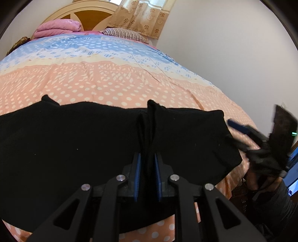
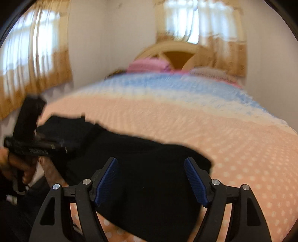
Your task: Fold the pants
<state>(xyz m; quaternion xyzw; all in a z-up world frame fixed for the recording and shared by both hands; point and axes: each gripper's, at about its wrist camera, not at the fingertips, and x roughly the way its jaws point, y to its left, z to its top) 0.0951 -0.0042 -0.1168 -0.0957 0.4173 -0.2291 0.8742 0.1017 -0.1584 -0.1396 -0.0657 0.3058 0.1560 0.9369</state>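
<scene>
Two grippers were at work on the black pants (image 1: 74, 149), which lay spread across the near end of the bed on a peach polka-dot quilt (image 1: 111, 83). My left gripper (image 1: 147, 163) was pinched on a raised fold of the black cloth, its blue pads close together with the fabric bunched up between them and rising in a ridge beyond the tips. My right gripper (image 2: 150, 178) hung over the right end of the pants with its fingers spread wide and no cloth pressed between the pads; in the left view it showed blurred off the right edge of the garment (image 1: 242, 130).

The far edge of the pants ran nearly straight from left to right, with a small peak at the far left and another just past my left fingertips. The right edge ended in a rounded corner short of the bed's right side, where the quilt dropped off beside a bare white wall (image 1: 232, 55). Beyond the pants the quilt lay open all the way to a pink folded blanket (image 1: 57, 28), a striped pillow (image 1: 124, 34) and the arched headboard (image 1: 83, 13).
</scene>
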